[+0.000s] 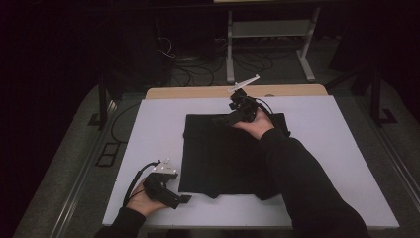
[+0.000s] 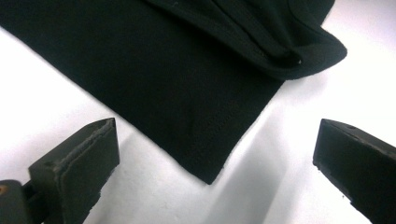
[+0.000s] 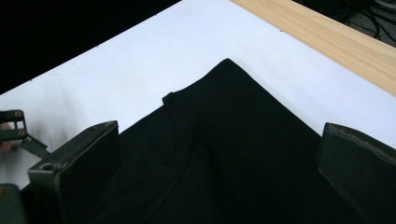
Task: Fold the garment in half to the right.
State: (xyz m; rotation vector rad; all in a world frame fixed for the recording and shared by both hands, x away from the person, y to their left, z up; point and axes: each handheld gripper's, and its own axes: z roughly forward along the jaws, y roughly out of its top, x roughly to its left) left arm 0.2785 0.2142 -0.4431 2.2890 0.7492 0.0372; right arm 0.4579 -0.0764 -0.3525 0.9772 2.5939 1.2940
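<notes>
A black folded garment (image 1: 223,153) lies flat in the middle of the white table top (image 1: 148,129). My left gripper (image 1: 184,199) rests at the near left, just off the garment's near-left corner (image 2: 208,175); its jaws stand wide apart with nothing between them, and a folded hem (image 2: 280,56) shows beyond. My right gripper (image 1: 221,119) hovers over the garment's far edge, jaws open and spread above the cloth (image 3: 233,154), whose far corner (image 3: 227,63) points toward the table's wooden strip.
A bare wooden strip (image 1: 198,91) runs along the table's far edge (image 3: 327,37). Beyond it, on the dark floor, lie cables (image 1: 198,69) and a white metal frame (image 1: 270,34). The other gripper (image 3: 14,128) shows at the left edge of the right gripper view.
</notes>
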